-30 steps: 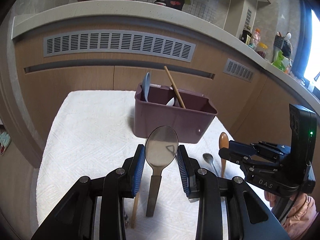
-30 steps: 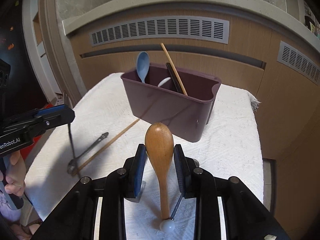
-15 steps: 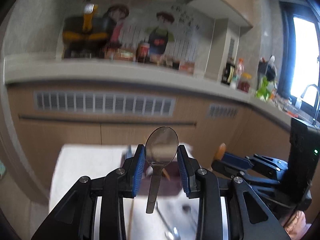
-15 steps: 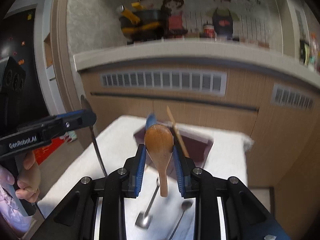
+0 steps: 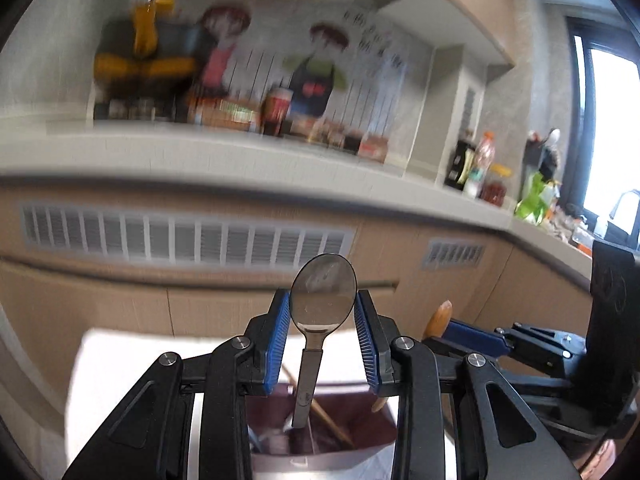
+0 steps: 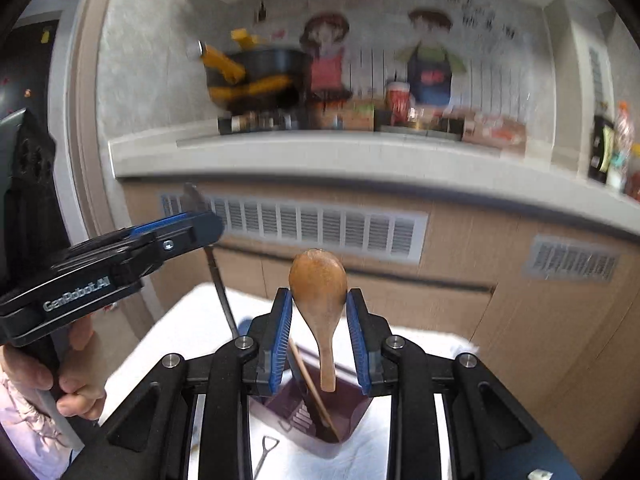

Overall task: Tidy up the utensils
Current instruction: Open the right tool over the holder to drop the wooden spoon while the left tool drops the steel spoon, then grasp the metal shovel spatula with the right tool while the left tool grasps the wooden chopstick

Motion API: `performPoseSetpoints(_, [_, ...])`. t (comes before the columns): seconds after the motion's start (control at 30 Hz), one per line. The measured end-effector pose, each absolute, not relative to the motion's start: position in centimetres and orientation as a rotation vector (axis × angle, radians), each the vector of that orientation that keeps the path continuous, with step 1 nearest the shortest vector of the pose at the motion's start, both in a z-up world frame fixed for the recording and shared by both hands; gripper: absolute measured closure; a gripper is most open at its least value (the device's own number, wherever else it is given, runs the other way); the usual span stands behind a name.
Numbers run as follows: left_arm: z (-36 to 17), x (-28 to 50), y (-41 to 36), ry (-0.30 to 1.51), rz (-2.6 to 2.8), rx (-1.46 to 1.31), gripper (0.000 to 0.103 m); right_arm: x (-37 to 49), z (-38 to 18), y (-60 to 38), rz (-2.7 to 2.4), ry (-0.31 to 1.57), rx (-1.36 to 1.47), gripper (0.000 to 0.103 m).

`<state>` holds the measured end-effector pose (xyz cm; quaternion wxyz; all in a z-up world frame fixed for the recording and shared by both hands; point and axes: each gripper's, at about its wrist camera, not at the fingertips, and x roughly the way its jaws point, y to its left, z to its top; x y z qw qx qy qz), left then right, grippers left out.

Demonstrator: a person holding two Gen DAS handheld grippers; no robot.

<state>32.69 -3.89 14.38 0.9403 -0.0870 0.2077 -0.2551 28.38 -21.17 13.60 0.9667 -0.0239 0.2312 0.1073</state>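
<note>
My left gripper (image 5: 322, 312) is shut on a metal spoon (image 5: 323, 292), bowl up, its handle hanging down over the maroon utensil bin (image 5: 320, 446). My right gripper (image 6: 319, 312) is shut on a wooden spoon (image 6: 319, 288), bowl up, its handle hanging over the same bin (image 6: 316, 424). A wooden chopstick (image 6: 312, 390) leans inside the bin. The right gripper with the wooden spoon shows at the right of the left wrist view (image 5: 440, 322). The left gripper and its spoon handle show at the left of the right wrist view (image 6: 192, 224).
The bin stands on a white cloth (image 6: 192, 320) on a small table. A small metal utensil (image 6: 266, 450) lies on the cloth near the bin. A wooden cabinet front with vent grilles (image 6: 312, 228) and a cluttered counter (image 6: 320, 152) stand behind.
Both grippers have lifted their spoons off the cloth and moved up and forward, so they now hang above the bin. The views tilted up toward the counter.
</note>
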Motion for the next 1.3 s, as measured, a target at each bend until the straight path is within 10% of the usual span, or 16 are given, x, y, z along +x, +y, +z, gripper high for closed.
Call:
performPoseSetpoints(0.27, [7.4,36.1,-4.6,0.632,-0.516,-0.201,0.053,32.1,6.1,-20.3,0.237,0.679,-0.067,0.075])
performPoseSetpoints(0.8, [2.1,28.6,1.8,0.708,-0.271,-0.077,0.038,27.5,3.3,-19.9,0.097,0.612,-0.167,0.007])
performPoseSetpoints(1.3, [-5.1,20.5,5.7,0.875,-0.205,-0.028,0.035,23.8,-3.5,-19.2,0.031,0.745,-0.209,0.001])
